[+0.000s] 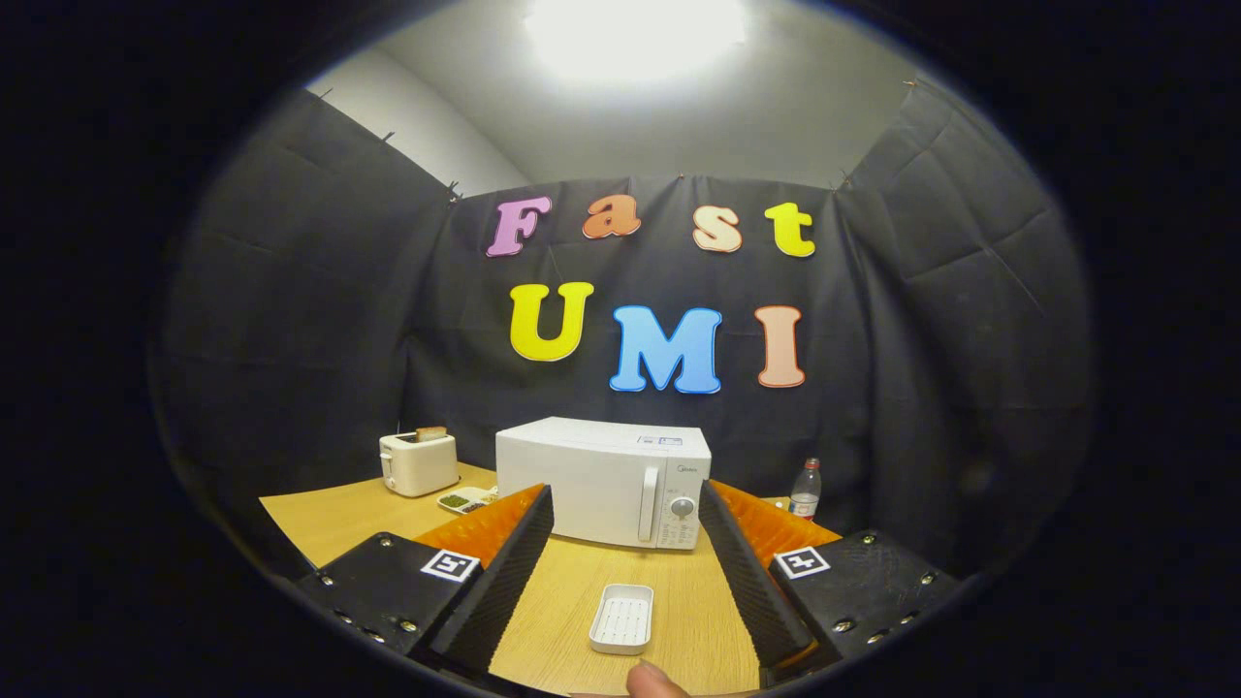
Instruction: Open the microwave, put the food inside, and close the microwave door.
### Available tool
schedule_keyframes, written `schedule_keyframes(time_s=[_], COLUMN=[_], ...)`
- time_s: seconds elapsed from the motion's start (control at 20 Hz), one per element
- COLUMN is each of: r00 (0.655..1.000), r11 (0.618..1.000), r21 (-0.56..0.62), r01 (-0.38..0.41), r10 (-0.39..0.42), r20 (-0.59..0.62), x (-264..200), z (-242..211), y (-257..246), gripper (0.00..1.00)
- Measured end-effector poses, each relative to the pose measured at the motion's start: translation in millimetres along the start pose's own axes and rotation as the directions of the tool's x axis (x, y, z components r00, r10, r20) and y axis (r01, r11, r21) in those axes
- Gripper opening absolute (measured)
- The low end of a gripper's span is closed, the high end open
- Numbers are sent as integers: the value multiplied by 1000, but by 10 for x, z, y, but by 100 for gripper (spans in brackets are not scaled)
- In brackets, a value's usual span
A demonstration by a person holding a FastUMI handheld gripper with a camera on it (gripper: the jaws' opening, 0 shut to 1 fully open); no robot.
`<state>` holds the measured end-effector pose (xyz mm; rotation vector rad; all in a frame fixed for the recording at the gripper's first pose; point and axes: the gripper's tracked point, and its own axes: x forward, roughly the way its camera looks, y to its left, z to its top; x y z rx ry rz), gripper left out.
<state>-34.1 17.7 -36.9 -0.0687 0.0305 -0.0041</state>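
Note:
A white microwave (601,480) stands on the wooden table (334,519) beyond my fingers, its door shut, with a vertical handle (647,504) and a dial (683,507) on its right side. A small plate of food (463,500) lies just left of the microwave, behind my left finger. My gripper (625,528) is open, held above the table and pointing at the microwave. An empty white ribbed tray (622,618) lies on the table between my fingers, touched by neither.
A white toaster (418,462) with a slice of bread in it stands at the table's far left. A clear water bottle (805,490) stands right of the microwave. A fingertip (654,681) shows just below the tray.

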Motion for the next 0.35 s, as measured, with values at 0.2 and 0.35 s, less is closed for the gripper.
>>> schedule_keyframes(time_s=[0.2,0.35], r00=[1000,999], r11=[1000,1000], r21=[-4,-6], r01=[18,27], r10=[-18,-27], r20=[-12,-21], x=[36,54], z=[-52,-69], y=[-72,-79], gripper=[95,95])
